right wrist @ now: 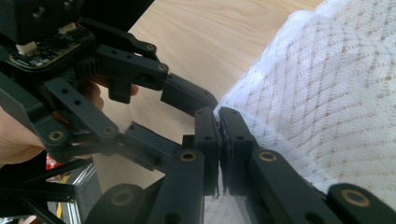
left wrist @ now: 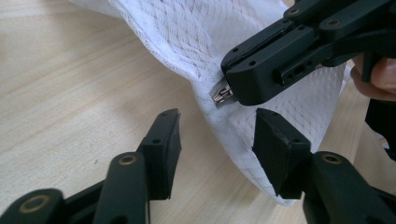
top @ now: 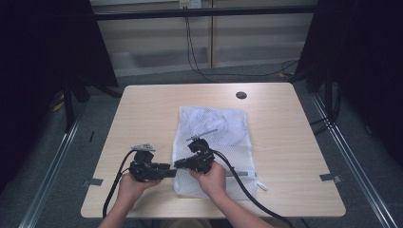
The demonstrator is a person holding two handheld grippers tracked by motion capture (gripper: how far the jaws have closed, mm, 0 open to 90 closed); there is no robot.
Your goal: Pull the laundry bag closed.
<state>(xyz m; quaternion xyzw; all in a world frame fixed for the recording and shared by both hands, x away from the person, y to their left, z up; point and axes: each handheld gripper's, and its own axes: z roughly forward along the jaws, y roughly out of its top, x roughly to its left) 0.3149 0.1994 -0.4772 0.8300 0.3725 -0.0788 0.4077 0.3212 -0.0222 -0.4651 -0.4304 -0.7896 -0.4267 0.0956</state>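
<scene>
While right gripper pinches zipper pull, mesh bag

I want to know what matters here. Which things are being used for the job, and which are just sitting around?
Being used:
- white mesh bag
- its metal zipper pull, pinched by the right gripper
- left gripper, open around the bag's edge

Just sitting around:
- wooden table
- round dark hole near its far edge
- cables on the floor behind
</scene>
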